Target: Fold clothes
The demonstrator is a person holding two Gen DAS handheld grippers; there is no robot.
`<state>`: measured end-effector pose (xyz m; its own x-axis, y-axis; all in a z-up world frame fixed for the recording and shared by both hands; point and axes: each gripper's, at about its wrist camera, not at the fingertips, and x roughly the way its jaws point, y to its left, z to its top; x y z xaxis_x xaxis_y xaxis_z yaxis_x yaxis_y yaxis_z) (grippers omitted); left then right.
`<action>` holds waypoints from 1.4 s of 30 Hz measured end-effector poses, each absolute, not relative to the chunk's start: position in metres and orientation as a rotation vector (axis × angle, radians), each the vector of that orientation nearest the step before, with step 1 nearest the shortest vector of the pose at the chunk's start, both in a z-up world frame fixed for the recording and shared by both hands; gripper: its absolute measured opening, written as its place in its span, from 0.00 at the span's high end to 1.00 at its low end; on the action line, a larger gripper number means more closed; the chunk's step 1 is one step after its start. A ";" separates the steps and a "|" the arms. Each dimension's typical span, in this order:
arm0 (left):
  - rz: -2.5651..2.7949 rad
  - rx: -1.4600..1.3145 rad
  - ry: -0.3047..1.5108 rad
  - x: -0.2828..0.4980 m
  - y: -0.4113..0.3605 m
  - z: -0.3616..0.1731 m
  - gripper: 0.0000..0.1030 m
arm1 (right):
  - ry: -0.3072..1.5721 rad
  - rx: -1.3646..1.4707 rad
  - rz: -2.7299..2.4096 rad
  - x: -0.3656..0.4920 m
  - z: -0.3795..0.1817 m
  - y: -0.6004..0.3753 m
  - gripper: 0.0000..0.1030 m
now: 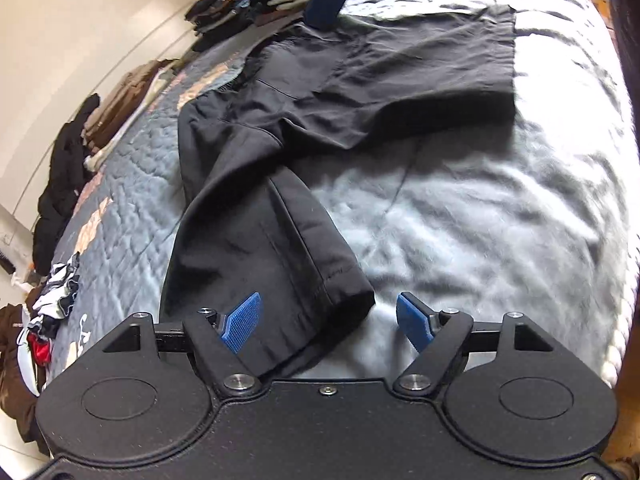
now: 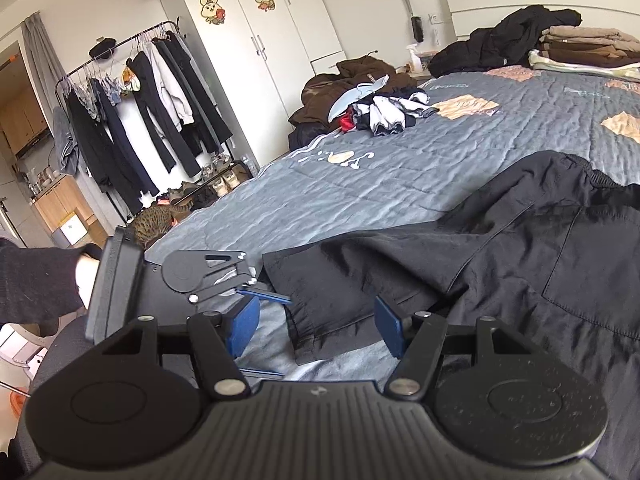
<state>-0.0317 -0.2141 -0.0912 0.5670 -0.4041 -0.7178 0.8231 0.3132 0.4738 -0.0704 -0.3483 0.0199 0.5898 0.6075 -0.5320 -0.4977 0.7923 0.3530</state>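
Black fabric dominates both views: a pair of black trousers (image 1: 280, 136) lies spread on the grey quilted bedspread (image 1: 460, 216), the waistband toward the far side and one leg running back toward you.

Your left gripper (image 1: 328, 322) stands with its blue pads wide apart. The hem of the near trouser leg (image 1: 344, 300) sits between the pads, closer to the left pad; nothing is clamped. In the right wrist view this gripper appears from the side, low over the bed at the leg's cuff, with a hand (image 2: 84, 276) in a dark sleeve (image 2: 36, 276) behind it.

Your right gripper (image 2: 316, 330) is likewise spread wide. The cuff of a trouser leg (image 2: 316, 340) lies between its pads, flat on the bedspread, and neither pad presses the cloth. I cannot tell whether the pads touch the bed.

Elsewhere on the bed: a stack of folded brown and beige garments (image 2: 588, 46) at the far end, a dark jacket heap (image 2: 504, 36) beside it, and a loose pile of mixed clothes (image 2: 384, 110) near the bed's edge. Beyond the bed stand a clothes rack (image 2: 132, 112) hung with dark garments and a white wardrobe (image 2: 256, 40). A tabby cat (image 2: 156, 224) sits on the floor by the bed's corner.
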 end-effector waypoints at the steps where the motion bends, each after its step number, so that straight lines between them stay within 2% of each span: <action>1: -0.849 0.926 0.532 -0.030 -0.217 -0.093 0.38 | 0.689 0.167 0.653 -0.071 0.019 -0.346 0.39; 2: -0.842 0.920 0.545 -0.027 -0.220 -0.095 0.45 | 0.696 0.161 0.659 -0.071 0.019 -0.345 0.39; 4: -0.829 0.901 0.580 -0.021 -0.223 -0.099 0.75 | 0.718 0.161 0.664 -0.072 0.019 -0.342 0.39; 6: -0.823 0.859 0.614 -0.016 -0.222 -0.100 0.84 | 0.746 0.165 0.659 -0.072 0.020 -0.340 0.39; 9: -0.819 0.800 0.626 -0.015 -0.218 -0.094 0.92 | 0.783 0.168 0.640 -0.073 0.024 -0.336 0.39; 15: -0.910 0.570 0.685 -0.029 -0.207 -0.058 0.94 | 0.816 0.175 0.633 -0.077 0.035 -0.333 0.39; 18: -0.979 0.475 0.728 -0.040 -0.206 -0.043 0.94 | 0.819 0.184 0.608 -0.077 0.037 -0.338 0.39; 23: -1.001 0.511 0.794 -0.054 -0.218 -0.050 0.92 | 0.819 0.203 0.561 -0.076 0.039 -0.350 0.39; 25: -1.016 0.475 0.803 -0.053 -0.217 -0.046 0.83 | 0.818 0.210 0.542 -0.075 0.039 -0.355 0.39; 29: -1.063 0.262 0.810 -0.033 -0.205 -0.012 0.72 | 0.817 0.225 0.504 -0.075 0.041 -0.364 0.39; 30: -1.053 0.232 0.792 -0.024 -0.204 -0.002 0.63 | 0.817 0.229 0.495 -0.074 0.041 -0.367 0.39; 31: -1.041 0.206 0.774 -0.014 -0.202 0.009 0.49 | 0.811 0.237 0.486 -0.073 0.042 -0.370 0.39; 33: -1.000 0.184 0.703 0.007 -0.199 0.029 0.42 | 0.783 0.267 0.469 -0.065 0.048 -0.382 0.39; 38: -0.905 0.149 0.630 0.086 -0.210 0.059 0.42 | 0.712 0.339 0.426 -0.044 0.063 -0.411 0.39; 42: -0.824 0.123 0.647 0.162 -0.230 0.054 0.42 | 0.660 0.392 0.388 -0.027 0.074 -0.434 0.39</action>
<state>0.1620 -0.2304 0.0535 0.5002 -0.6434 -0.5795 0.7156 0.6839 -0.1417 -0.0267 -0.4337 0.0735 0.7246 0.4637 -0.5099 -0.2207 0.8570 0.4658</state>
